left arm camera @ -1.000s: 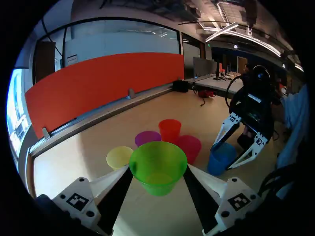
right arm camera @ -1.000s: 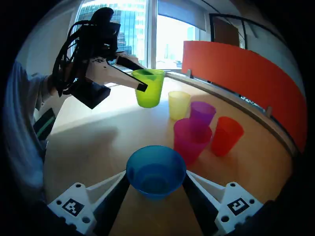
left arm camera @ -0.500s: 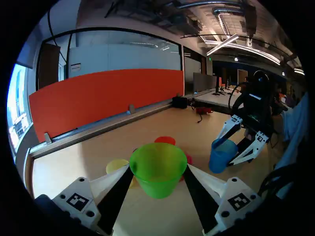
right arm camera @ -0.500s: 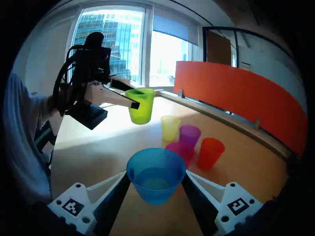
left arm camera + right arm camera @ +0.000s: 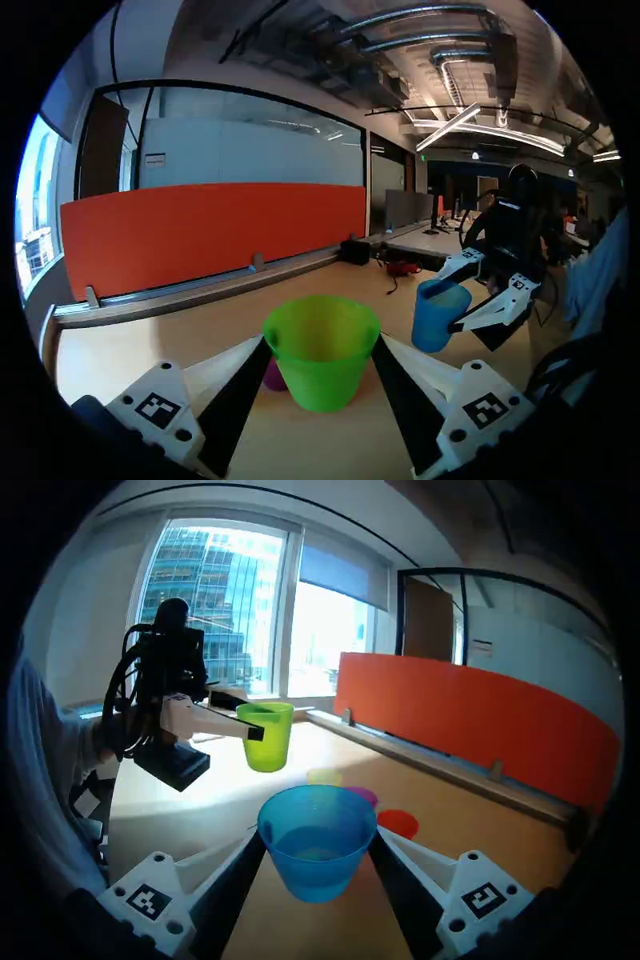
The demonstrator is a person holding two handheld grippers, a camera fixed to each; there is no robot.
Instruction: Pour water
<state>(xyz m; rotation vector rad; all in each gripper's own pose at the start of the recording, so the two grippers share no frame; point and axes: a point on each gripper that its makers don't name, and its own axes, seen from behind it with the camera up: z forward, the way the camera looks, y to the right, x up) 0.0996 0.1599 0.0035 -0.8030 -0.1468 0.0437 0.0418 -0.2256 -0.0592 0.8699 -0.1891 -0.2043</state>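
My left gripper (image 5: 322,342) pinches a translucent green plastic cup (image 5: 322,378) by its sides, holding it upright above the pale wooden tabletop (image 5: 152,340). My right gripper (image 5: 318,832) clamps a translucent blue plastic cup (image 5: 318,876), also upright and off the table, with a shallow pool of water in its bottom. The two cups hang near each other but apart. A yellow cup (image 5: 324,776), a purple cup (image 5: 362,794) and a red cup (image 5: 398,823) stand below.

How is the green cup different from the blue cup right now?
The green cup sits in the left hand-held gripper; the blue cup in the right hand-held gripper. The blue cup shows liquid at its bottom; the green cup's inside is hidden. Both are upright, held above the table, same tapered shape.
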